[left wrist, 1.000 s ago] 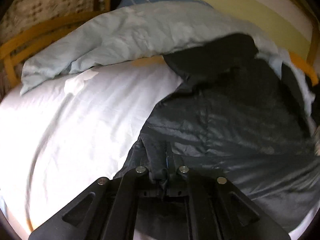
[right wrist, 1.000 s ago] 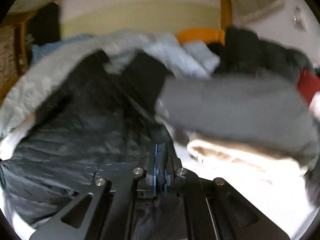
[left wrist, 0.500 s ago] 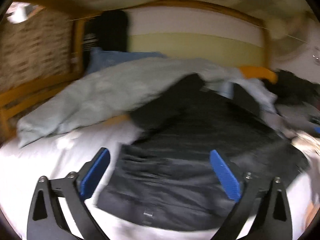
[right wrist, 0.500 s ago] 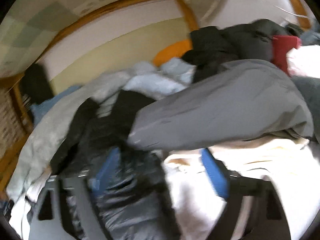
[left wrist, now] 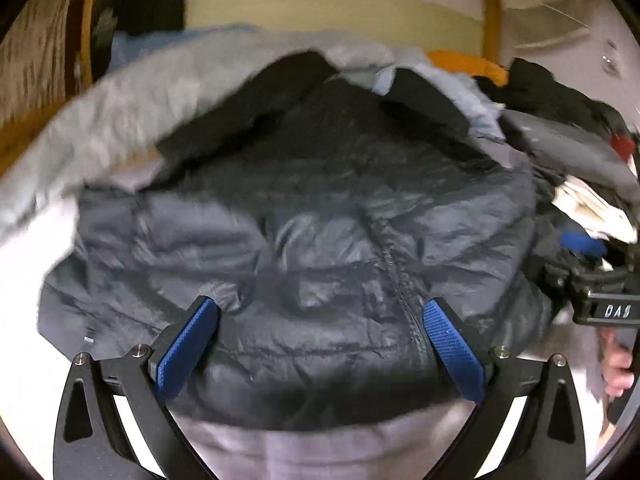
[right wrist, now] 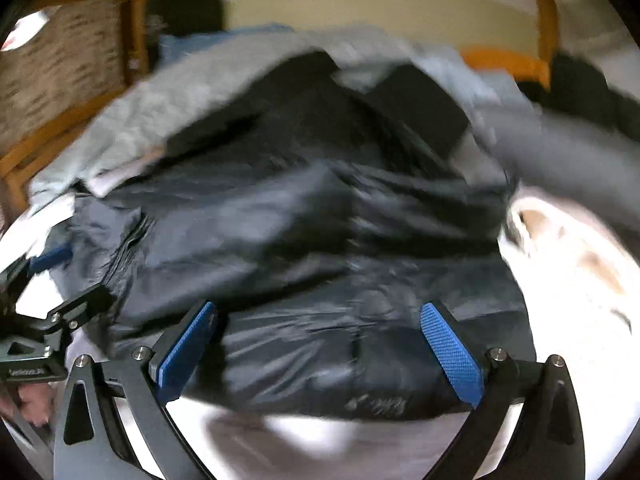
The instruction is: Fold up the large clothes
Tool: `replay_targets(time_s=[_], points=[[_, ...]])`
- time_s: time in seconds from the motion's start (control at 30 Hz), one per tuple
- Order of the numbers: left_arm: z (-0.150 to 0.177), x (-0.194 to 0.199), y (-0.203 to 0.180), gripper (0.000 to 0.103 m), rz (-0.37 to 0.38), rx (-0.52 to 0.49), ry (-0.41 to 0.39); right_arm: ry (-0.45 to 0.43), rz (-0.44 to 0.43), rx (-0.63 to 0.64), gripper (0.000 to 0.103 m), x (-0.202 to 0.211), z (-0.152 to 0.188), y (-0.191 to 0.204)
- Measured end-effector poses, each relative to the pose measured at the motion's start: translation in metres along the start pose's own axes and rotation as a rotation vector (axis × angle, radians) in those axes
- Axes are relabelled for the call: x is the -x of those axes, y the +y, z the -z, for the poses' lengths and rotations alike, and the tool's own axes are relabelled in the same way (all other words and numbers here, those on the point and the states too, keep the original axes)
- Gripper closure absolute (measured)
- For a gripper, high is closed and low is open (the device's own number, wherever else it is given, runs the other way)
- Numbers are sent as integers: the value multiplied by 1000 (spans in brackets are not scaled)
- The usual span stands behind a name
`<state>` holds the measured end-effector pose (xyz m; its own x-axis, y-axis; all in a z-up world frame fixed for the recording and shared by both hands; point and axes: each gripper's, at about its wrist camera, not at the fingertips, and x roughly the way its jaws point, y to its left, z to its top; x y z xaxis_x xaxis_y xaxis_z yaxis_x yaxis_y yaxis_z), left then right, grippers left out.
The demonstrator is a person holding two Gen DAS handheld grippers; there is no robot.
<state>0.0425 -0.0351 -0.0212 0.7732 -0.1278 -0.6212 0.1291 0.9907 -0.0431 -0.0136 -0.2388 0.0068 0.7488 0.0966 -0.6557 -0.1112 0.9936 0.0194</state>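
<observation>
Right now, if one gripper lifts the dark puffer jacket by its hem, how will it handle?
The puffer jacket is likely floppy: it lies creased and draped on the bed, so a one-edge lift would probably leave the rest hanging. Its shiny shell suggests it may slip between the jaws. The quilted puffiness hints it is light for its bulk.

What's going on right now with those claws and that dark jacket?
Both claws, left and right, open, empty. Dark puffer jacket lying flat on bed. Clothes pile crowding its right.
</observation>
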Motion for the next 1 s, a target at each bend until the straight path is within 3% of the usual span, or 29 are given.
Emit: replay_targets(time_s=[0.1, 0.23, 0.43, 0.5, 0.6, 0.67, 0.83, 0.87, 0.9, 0.93, 1.0], points=[[-1, -19, 7, 0, 1, 65, 63, 96, 93, 10, 0, -22, -1, -13], [9, -19, 8, 0, -56, 76, 83, 100, 73, -84, 0, -23, 1, -25], [14, -12, 13, 0, -25, 97, 84, 152, 130, 3, 0, -30, 4, -12], [14, -12, 13, 0, -30, 98, 85, 123, 114, -19, 0, -27, 2, -15], [14, -11, 13, 0, -27, 99, 79, -45, 35, -82, 1, 1, -6, -25], [15, -11, 14, 0, -25, 101, 78, -97, 26, -75, 1, 12, -13, -26], [15, -10, 14, 0, -26, 98, 77, -25, 72, -103, 1, -4, -12, -37], [15, -8, 14, 3, -27, 98, 66, -16, 64, -137, 1, -6, -9, -42], [15, -4, 13, 20, -25, 93, 48, -19, 59, -167, 1, -4, -7, -48], [15, 1, 11, 26, -22, 77, 26, -32, 64, -171, 1, -2, -6, -50], [13, 7, 3, 53, 10, 15, 0, -76, 108, -133, 1, 6, -8, -50]])
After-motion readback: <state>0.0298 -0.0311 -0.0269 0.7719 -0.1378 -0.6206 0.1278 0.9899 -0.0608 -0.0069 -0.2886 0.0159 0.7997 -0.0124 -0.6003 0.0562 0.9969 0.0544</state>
